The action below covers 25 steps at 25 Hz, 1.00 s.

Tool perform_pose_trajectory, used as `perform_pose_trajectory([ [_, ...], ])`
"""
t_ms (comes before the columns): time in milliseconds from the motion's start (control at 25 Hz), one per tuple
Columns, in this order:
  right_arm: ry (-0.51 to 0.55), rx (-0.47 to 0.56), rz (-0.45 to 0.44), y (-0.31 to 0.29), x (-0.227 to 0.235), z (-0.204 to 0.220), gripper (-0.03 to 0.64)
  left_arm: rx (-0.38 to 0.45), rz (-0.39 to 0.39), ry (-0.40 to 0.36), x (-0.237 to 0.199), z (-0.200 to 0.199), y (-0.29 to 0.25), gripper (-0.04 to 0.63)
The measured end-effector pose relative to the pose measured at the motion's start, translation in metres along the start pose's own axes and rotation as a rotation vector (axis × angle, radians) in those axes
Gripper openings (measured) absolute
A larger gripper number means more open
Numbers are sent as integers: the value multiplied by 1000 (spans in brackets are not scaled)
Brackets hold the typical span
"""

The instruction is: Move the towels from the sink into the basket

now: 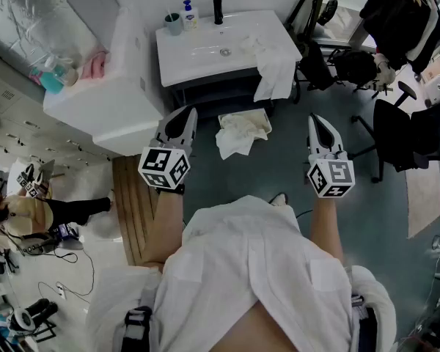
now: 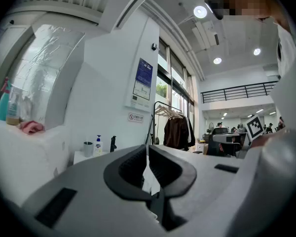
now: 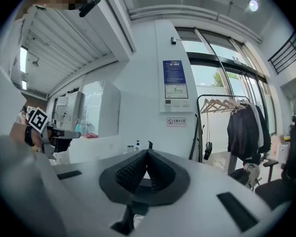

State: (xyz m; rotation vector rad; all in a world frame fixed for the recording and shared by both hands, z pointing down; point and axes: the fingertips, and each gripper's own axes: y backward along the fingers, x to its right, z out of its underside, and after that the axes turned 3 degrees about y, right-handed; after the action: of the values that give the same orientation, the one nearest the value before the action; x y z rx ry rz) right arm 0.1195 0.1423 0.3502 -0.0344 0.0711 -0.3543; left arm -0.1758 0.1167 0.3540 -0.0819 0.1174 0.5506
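Black pads of the left gripper (image 2: pixel 147 147) and right gripper (image 3: pixel 147 151) are pressed together on nothing, both level at mid-frame in the head view, probably idle before reaching; one towel (image 1: pixel 275 63) drapes the sink (image 1: pixel 194 57) edge at top centre, the other towel (image 1: pixel 242 132) lies below, maybe in the basket

One towel (image 1: pixel 275 64) hung over the front right corner of the sink (image 1: pixel 198 57). The basket (image 1: pixel 243 114) stood on the floor (image 1: pixel 282 160) just before it, another towel (image 1: pixel 238 138) inside
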Motion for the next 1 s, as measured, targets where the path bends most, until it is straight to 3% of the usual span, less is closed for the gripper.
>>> perform_pose_trajectory([
  [1000, -25, -3, 11, -19, -19, 6, 28, 4, -16, 31, -33, 4, 8, 23],
])
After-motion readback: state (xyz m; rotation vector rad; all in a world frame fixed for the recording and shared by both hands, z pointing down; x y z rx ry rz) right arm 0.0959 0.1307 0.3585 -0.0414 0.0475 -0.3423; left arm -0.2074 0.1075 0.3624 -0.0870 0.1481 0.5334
